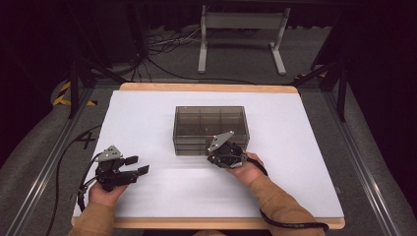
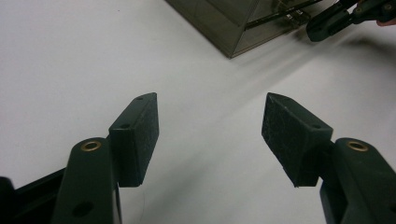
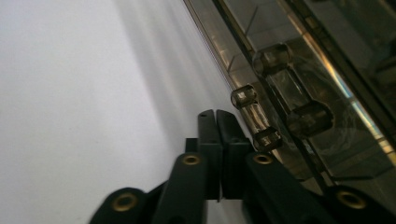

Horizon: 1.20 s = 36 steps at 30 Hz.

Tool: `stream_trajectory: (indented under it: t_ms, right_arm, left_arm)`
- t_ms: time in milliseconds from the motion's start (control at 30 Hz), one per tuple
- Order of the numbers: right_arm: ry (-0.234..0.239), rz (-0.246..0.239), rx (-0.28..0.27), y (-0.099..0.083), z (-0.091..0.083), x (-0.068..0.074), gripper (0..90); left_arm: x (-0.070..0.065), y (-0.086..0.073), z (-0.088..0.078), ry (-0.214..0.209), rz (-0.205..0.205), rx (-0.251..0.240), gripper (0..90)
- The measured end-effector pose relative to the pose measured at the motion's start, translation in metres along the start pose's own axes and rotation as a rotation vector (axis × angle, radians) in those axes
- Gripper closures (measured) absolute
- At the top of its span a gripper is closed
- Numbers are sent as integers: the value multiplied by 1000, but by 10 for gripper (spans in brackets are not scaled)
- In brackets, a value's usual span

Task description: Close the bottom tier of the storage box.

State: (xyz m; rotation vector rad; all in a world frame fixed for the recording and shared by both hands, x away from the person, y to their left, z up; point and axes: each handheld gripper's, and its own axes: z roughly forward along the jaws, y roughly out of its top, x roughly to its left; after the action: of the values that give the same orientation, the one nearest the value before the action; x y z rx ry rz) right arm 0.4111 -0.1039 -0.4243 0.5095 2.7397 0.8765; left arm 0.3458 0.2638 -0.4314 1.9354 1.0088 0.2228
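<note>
Right now the right gripper [image 3: 215, 114], jaws together, sits just beside the box's clasp [image 3: 261, 109].

No text, label, brand, number or sign can be read anywhere in these views.

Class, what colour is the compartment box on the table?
Smoky, see-through brown-grey compartment box; the high view shows it best.

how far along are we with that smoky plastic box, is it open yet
Not open yet: the compartment box sits shut on the white table. In hand: the right gripper, jaws together with nothing between them, is at the box's front edge beside the clear latch knobs. The left gripper waits open, apart from the box. Left: working the latch and lifting the lid.
</note>
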Motion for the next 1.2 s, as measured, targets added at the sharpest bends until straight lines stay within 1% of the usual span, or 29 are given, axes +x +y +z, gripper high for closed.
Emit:
stream_trajectory:
  t_ms: [33,100,167,233,300,333,400,467,533,667,733,833,867,933,967,1067,1200]
  right_arm:
    - [7,-2,-5,1,-2,1,837]
    - [10,-10,-12,1,-6,2,813]
    - [15,-4,-30,2,-11,4,772]
    - [28,5,-47,3,-16,4,738]
    - [31,8,-61,3,-21,5,709]
    - [31,5,-66,3,-24,5,693]
    - [22,10,-84,2,-29,6,641]
    - [28,28,-111,2,-35,6,575]
    - [30,33,-133,1,-41,6,533]
    - [31,35,-151,-1,-51,6,471]
    - [29,35,-151,-2,-53,6,457]
    - [37,42,-140,-8,-59,3,388]
    - [35,51,-144,-9,-61,2,366]
    - [26,69,-147,-13,-65,1,309]
    - [20,88,-149,-15,-67,0,277]
    - [8,118,-157,-21,-73,-2,206]
    - [-9,143,-170,-28,-80,-4,122]
  left_arm:
    - [-1,-1,-1,4,-6,-2,374]
    - [-1,-2,-2,8,-3,2,374]
    - [-1,-4,-4,12,-12,2,374]
    - [-1,-6,-6,17,-12,0,374]
    - [-1,-7,-7,20,-19,2,374]
    - [-1,-7,-8,25,-15,1,374]
    - [-2,-9,-9,28,-18,1,373]
    - [-2,-10,-9,27,-21,3,374]
    - [-2,-10,-9,27,-24,6,373]
    - [-2,-12,-11,34,-26,4,374]
    - [-2,-13,-12,33,-26,4,374]
    - [-2,-14,-13,35,-32,3,373]
    - [-1,-14,-14,37,-29,6,374]
    - [-1,-15,-14,37,-38,5,373]
    - [-1,-15,-14,39,-35,3,374]
    - [-2,-14,-13,35,-34,1,373]
    - [-2,-12,-11,31,-29,5,374]
